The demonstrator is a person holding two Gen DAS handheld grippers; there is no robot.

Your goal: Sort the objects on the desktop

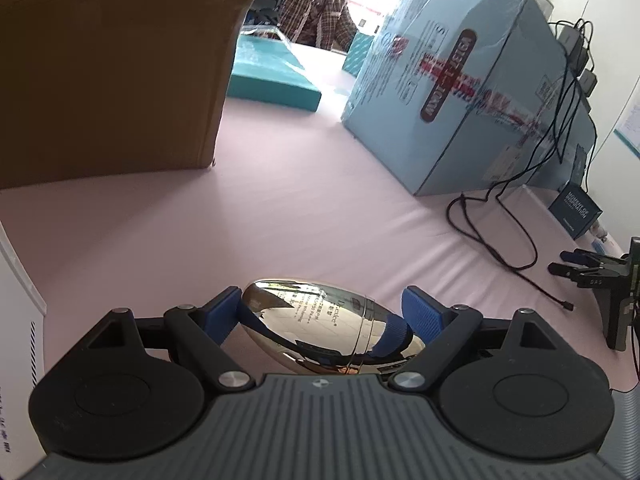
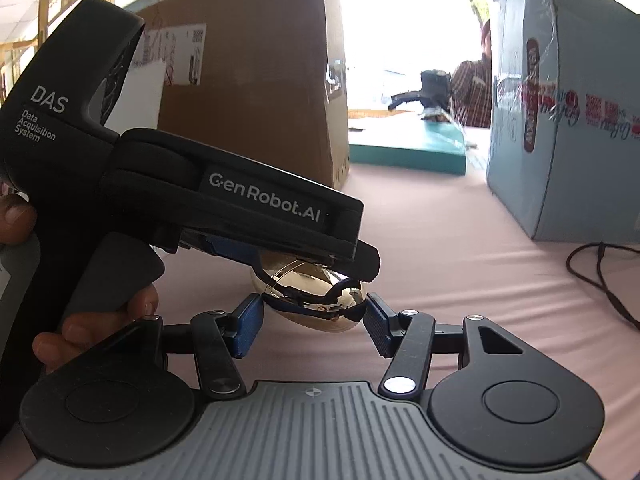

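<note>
The gold egg-shaped case (image 1: pixel 320 320) lies on the pink tablecloth (image 1: pixel 280 220), low in the left wrist view at about 6 o'clock, between the blue pads of the left gripper (image 1: pixel 326 316). That gripper's jaws stand spread around it: the left pad is at or near its narrow end, while the right pad (image 1: pixel 420 312) stands a little off, so nothing is clamped yet.

In the right wrist view the same case (image 2: pixel 316 300) sits between the open jaws of the right gripper (image 2: pixel 314 320), with the left gripper's body (image 2: pixel 224 200) directly above it.

The mirror-smooth, rounded shell looks slippery — a squeeze off its widest part would likely squirt it forward or spin it. Two tools crowding one small object could also knock together, and a seam line suggests it may pop open under pressure.

Room is open ahead: bare cloth runs toward 12 o'clock between the cardboard box (image 1: pixel 112 80) at 10 and the blue carton (image 1: pixel 460 92) at 2. A loose black cable (image 1: pixel 500 248) at 3 o'clock could snag a sideways sweep.
</note>
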